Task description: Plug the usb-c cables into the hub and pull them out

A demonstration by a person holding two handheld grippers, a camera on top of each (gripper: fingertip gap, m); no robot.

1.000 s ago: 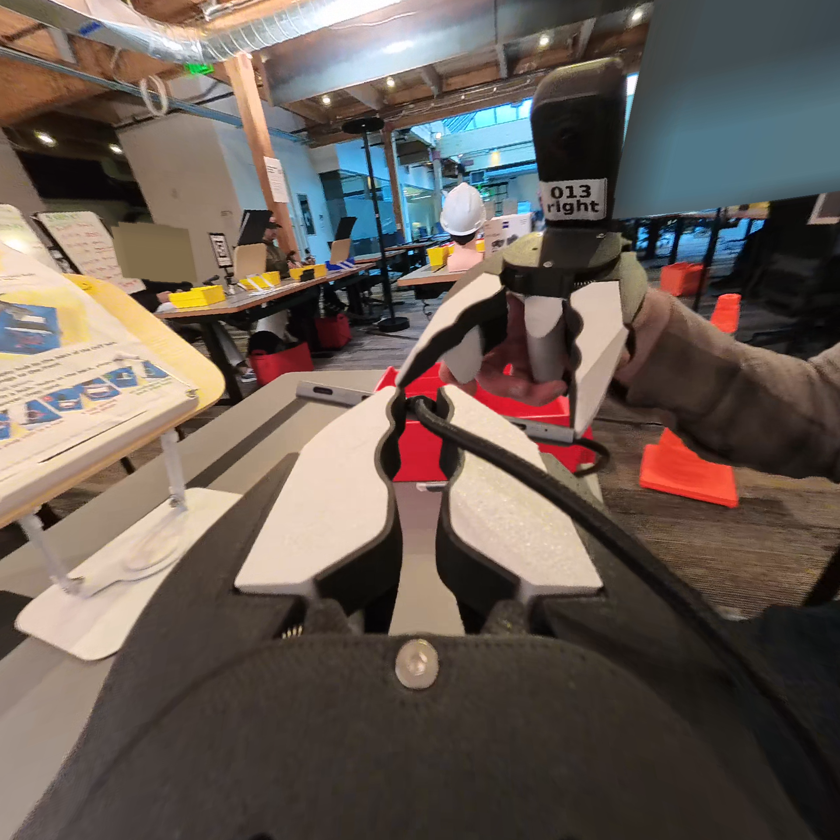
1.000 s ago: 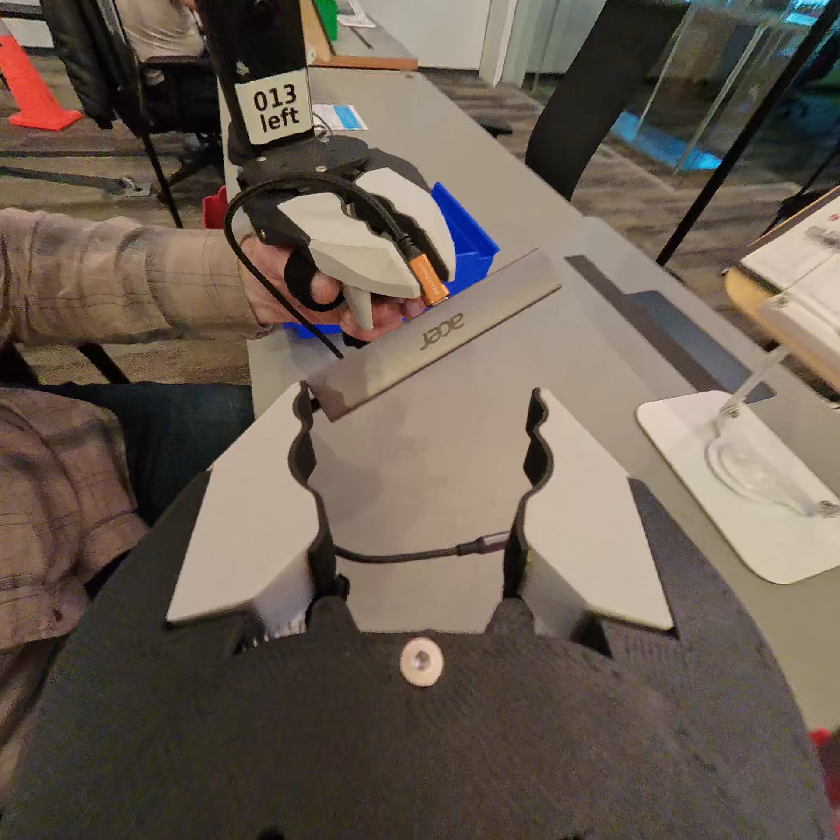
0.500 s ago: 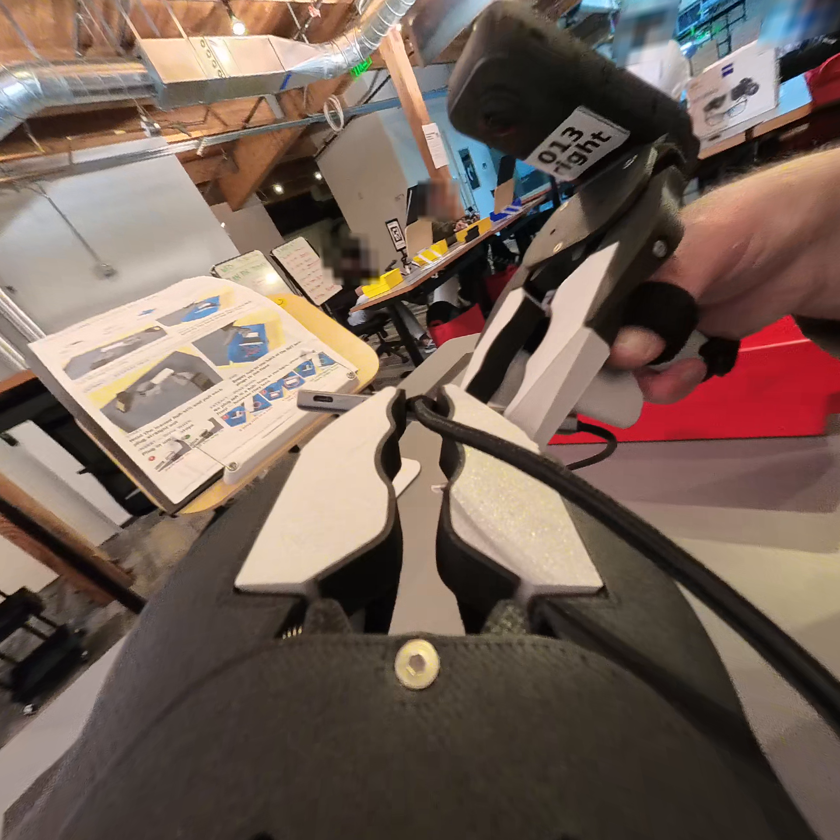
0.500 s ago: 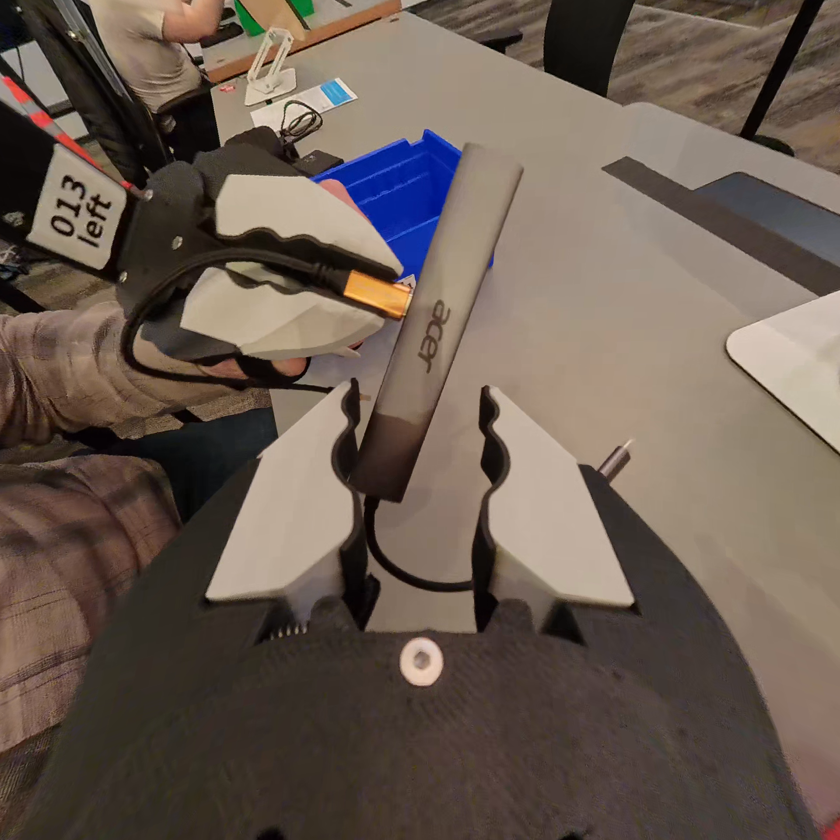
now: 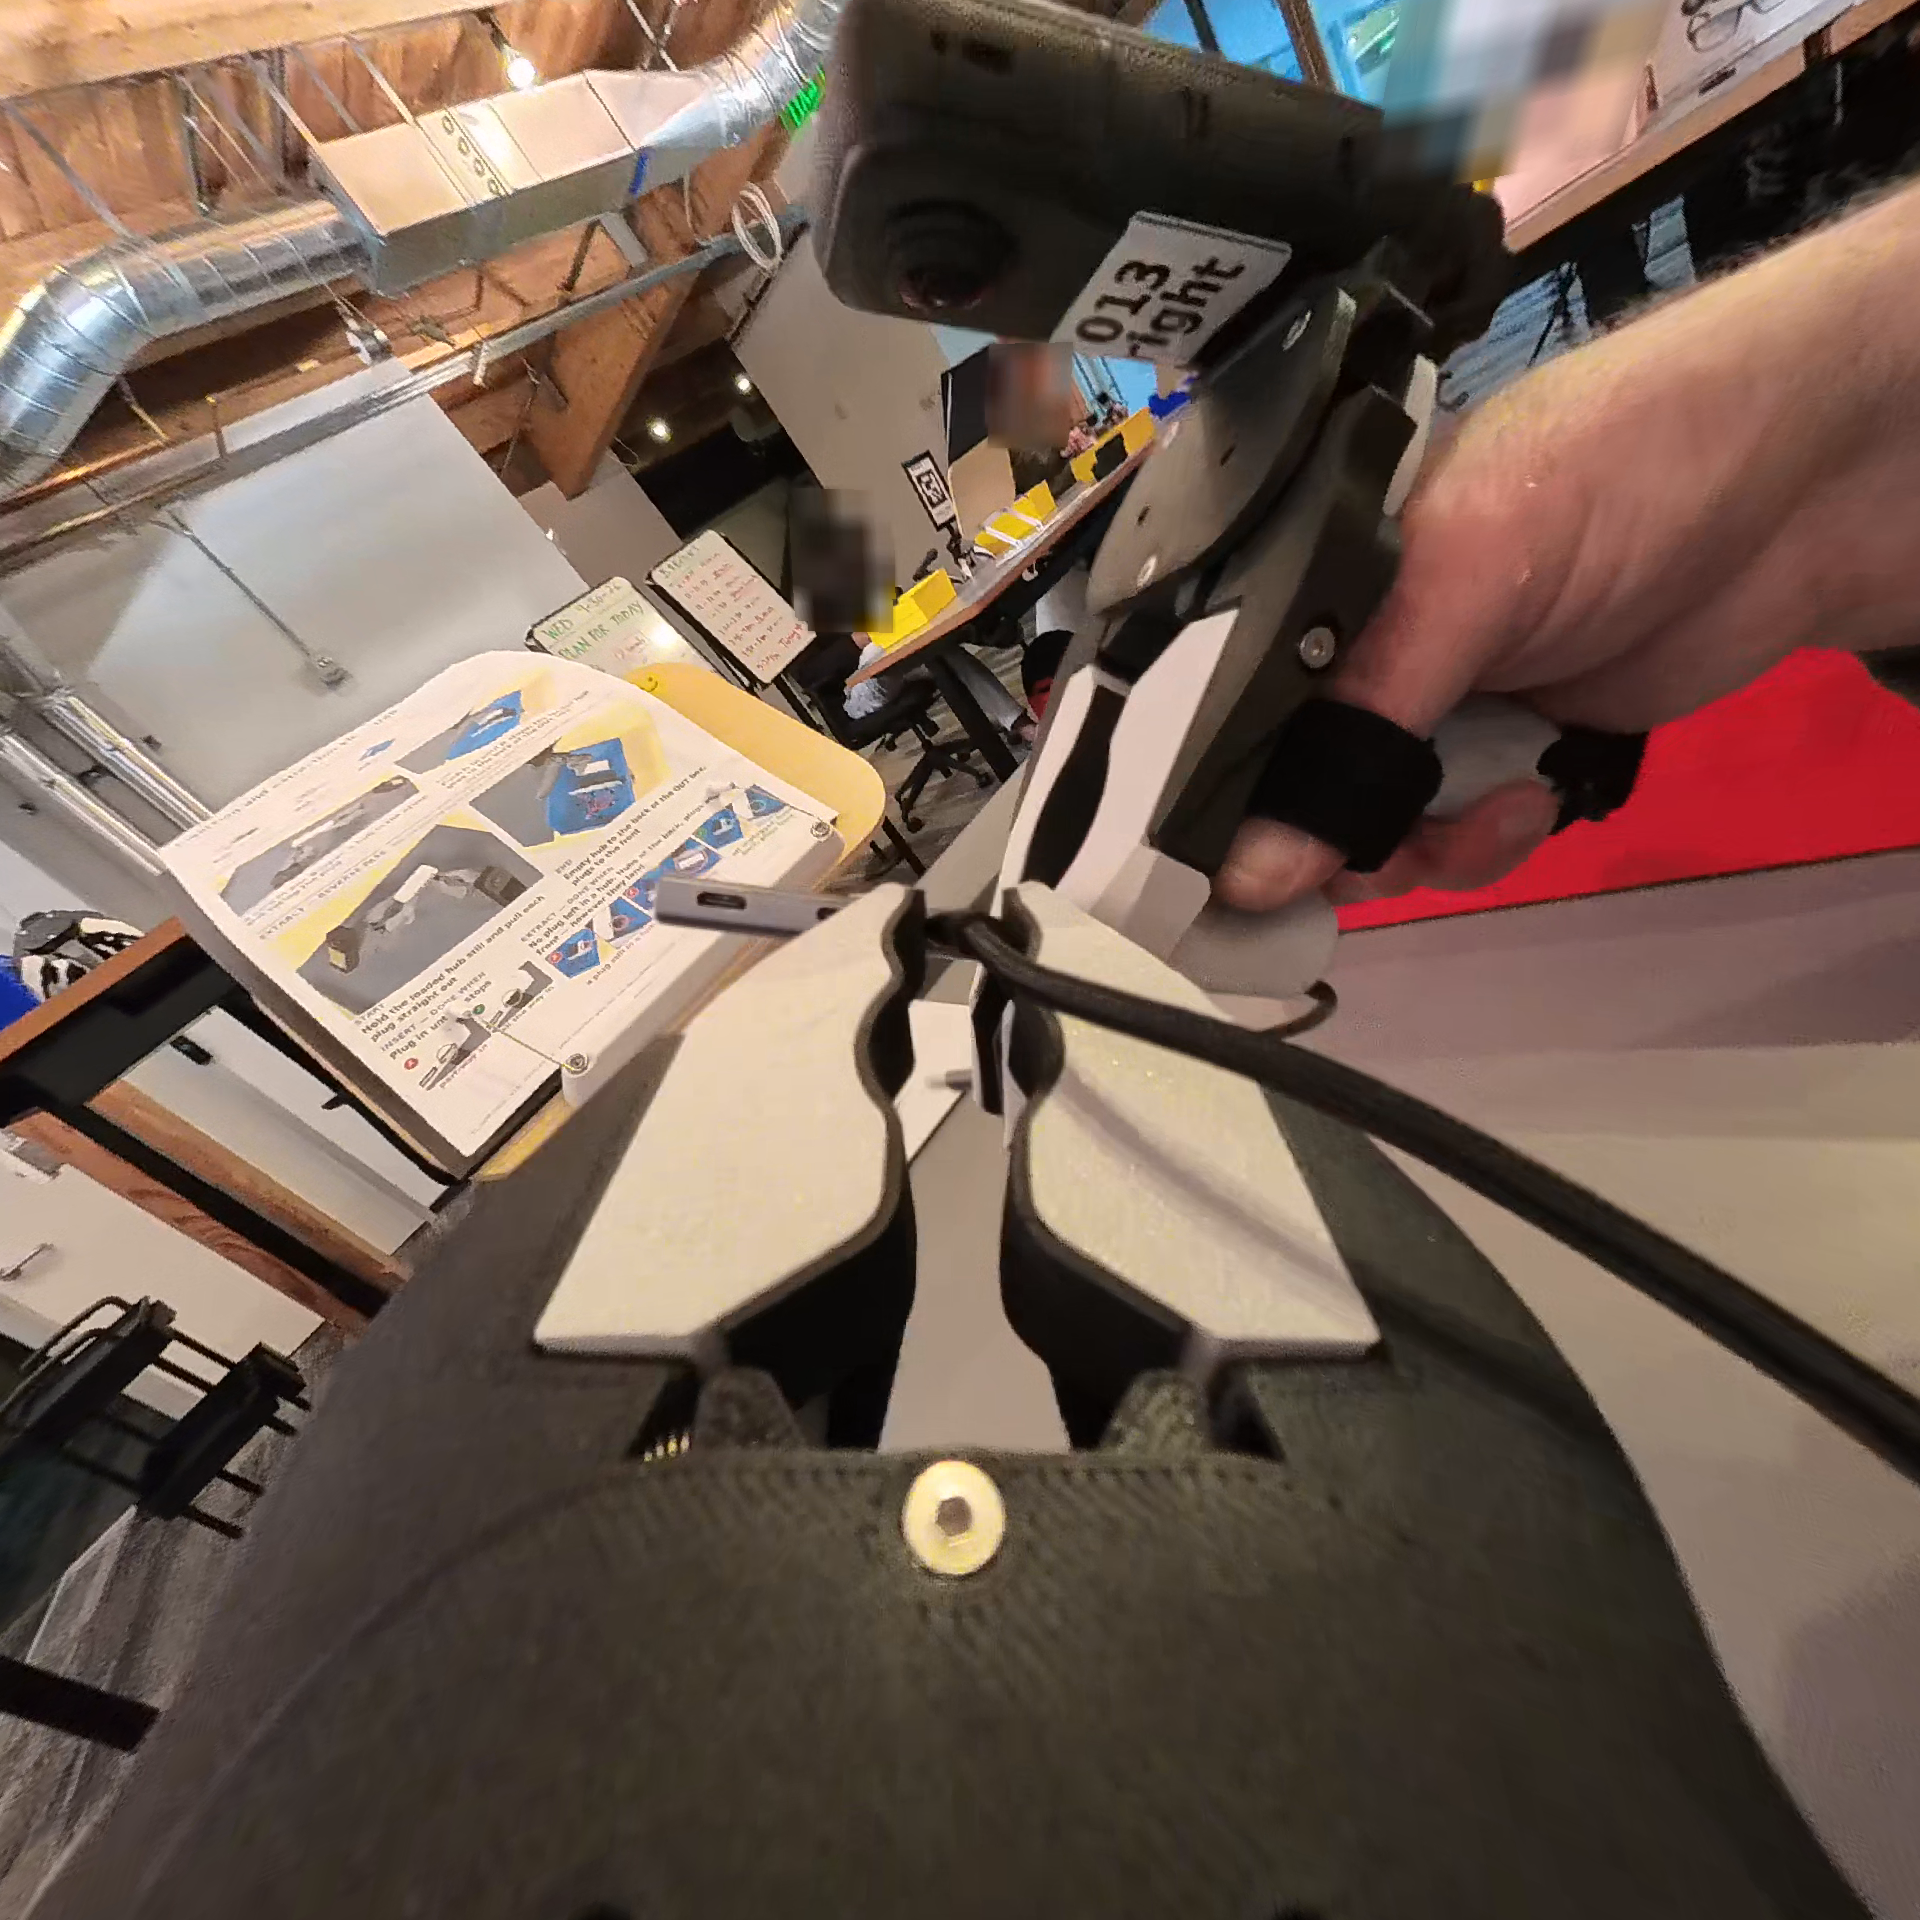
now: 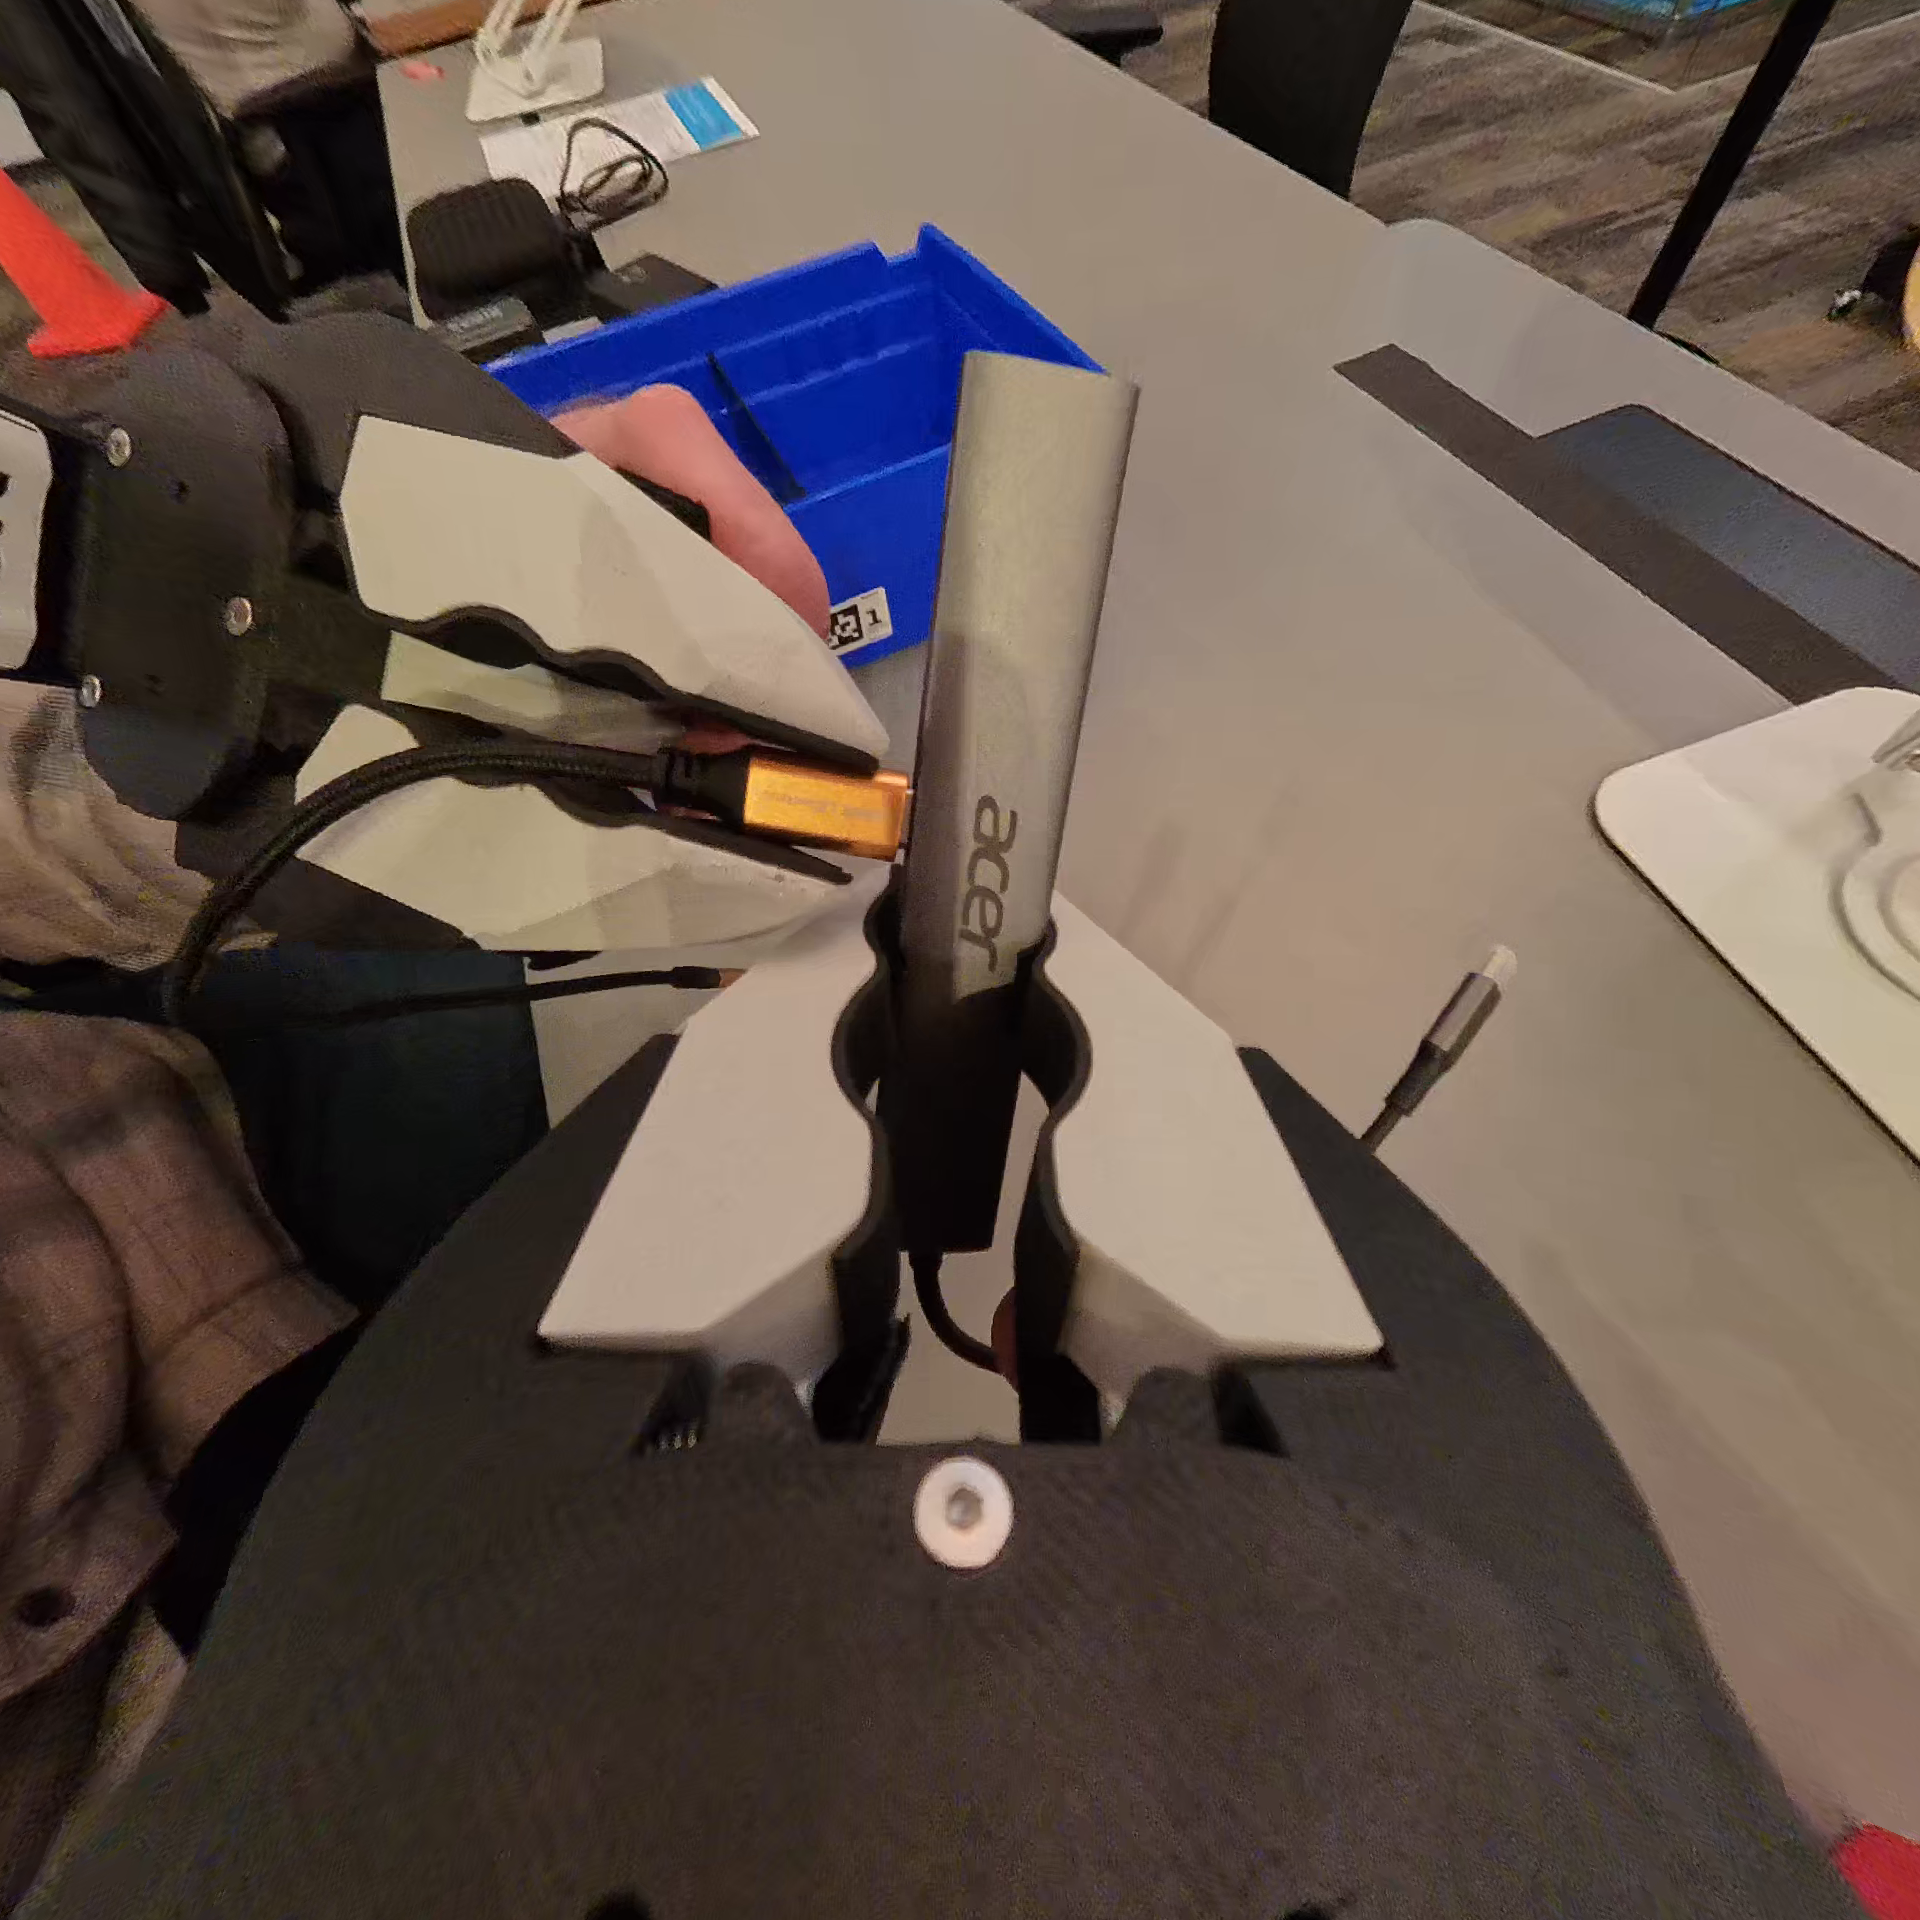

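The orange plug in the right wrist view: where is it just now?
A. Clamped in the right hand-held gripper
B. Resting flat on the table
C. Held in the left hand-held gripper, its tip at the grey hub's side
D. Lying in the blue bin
C: the left hand-held gripper is shut on the orange plug, whose tip meets the side of the hub clamped by the right hand-held gripper.

Matt grey metal hub (image 6: 1023, 644); braided black cable (image 6: 436, 774), glossy orange plug (image 6: 826, 816).
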